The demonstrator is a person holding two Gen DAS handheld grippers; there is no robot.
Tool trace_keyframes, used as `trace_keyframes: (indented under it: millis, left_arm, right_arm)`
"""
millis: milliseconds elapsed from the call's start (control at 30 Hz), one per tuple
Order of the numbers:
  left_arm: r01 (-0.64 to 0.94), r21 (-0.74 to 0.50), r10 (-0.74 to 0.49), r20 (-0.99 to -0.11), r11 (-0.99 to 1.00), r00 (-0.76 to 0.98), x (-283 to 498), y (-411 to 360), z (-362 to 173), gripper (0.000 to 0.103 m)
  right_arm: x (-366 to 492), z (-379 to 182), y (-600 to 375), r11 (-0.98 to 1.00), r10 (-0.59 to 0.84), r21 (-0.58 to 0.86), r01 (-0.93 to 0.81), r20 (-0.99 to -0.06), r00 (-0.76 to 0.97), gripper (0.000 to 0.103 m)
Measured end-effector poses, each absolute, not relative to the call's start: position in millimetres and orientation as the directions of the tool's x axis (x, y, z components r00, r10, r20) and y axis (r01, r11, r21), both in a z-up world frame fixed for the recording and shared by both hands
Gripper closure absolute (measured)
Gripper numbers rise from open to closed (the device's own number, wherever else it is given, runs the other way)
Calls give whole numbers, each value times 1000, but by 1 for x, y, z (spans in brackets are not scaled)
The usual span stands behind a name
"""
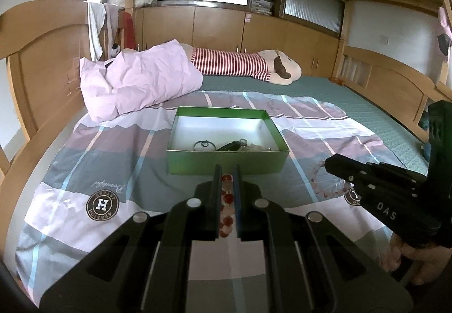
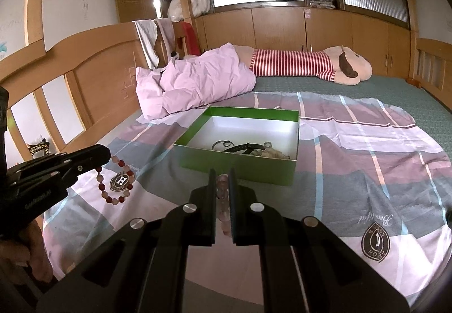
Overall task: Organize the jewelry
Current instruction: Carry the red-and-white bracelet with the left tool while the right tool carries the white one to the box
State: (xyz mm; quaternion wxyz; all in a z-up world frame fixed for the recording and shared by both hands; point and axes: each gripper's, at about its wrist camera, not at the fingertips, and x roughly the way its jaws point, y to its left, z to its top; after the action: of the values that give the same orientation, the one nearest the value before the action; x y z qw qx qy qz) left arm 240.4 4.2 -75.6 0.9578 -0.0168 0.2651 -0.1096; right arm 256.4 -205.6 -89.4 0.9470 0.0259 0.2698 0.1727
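A green box (image 1: 226,162) with a white inside sits on the bed; it also shows in the right wrist view (image 2: 237,166). Several jewelry pieces (image 1: 226,145) lie in it, among them a dark ring and a black strap. My left gripper (image 1: 227,172) is shut on a red and pink bead bracelet (image 1: 227,200), which hangs from it in the right wrist view (image 2: 114,186). My right gripper (image 2: 222,174) is shut on a pale pink bead bracelet (image 2: 223,194), also seen in the left wrist view (image 1: 329,186). Both grippers hover just in front of the box.
A plaid sheet (image 1: 84,172) covers the near bed. A pink pillow (image 1: 135,81) and a striped plush toy (image 1: 243,64) lie behind the box. A wooden headboard (image 1: 36,59) stands at the left, wooden cabinets (image 1: 226,28) at the back.
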Motion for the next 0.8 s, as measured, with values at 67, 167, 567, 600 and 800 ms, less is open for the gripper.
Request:
trace_keyframes:
  millis: [67,167,567,600,800]
  left_arm:
    - [200,-91,-218,-505,976,835,240,4,-76,95]
    - [197,-91,-216,-505,976,836,240,5,-76,95]
    - [195,-94,-216,-510,976,833,241,6,-78,95]
    - [197,-94,-217,-511,976,832,241,7,-78,95]
    - [194,-95,-216,-511,976,832,241,6,-78,95]
  right_arm:
    - [257,-89,-206,939,341,143,-312,-501,796,95]
    - [256,-90,-206,940,340,145,-310,-498,798,95]
    - [256,-90,-207,940,339,144,-309,-496,800,95]
    - [256,-90,-207,940,339,145,-309,-496,799,95]
    - [256,-90,-208,940,340,144,-310,-496,799,95]
